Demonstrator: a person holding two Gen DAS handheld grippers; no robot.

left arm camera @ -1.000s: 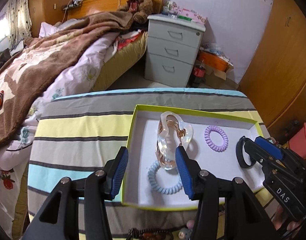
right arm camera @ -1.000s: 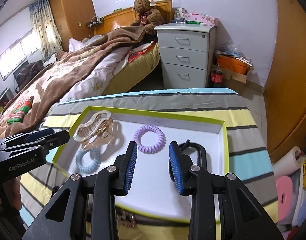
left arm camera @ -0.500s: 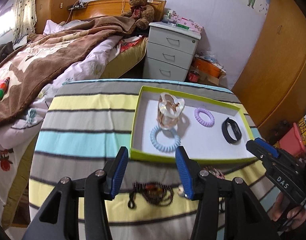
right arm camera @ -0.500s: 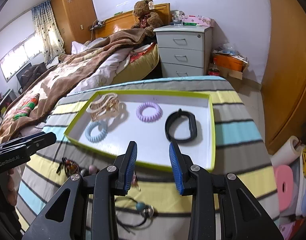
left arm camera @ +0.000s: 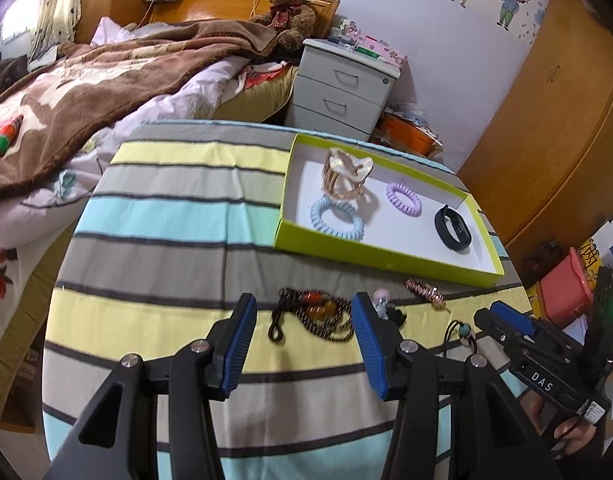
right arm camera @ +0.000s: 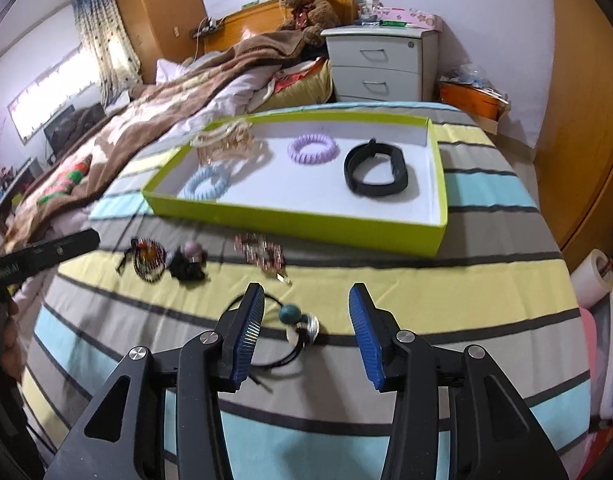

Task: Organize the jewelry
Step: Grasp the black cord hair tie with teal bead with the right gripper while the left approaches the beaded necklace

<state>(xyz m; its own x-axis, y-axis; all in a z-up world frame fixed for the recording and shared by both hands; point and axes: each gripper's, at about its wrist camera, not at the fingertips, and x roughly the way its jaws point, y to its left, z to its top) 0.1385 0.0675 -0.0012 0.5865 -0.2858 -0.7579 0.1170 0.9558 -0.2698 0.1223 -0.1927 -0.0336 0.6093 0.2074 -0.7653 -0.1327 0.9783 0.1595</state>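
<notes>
A counter (right arm camera: 486,288) draped in a cloth striped yellow, grey and pale blue carries everything. Toward its far side sits a shallow lime-green tray (right arm camera: 306,222) with a white floor. On the cloth in front of the tray lie loose pieces: a dark beaded necklace with amber beads (left arm camera: 322,314), a black hair tie with a pink bead (right arm camera: 188,262) just beside it, a pinkish beaded bracelet (right arm camera: 260,254), and nearer, a black cord with a teal bead (right arm camera: 292,320).
</notes>
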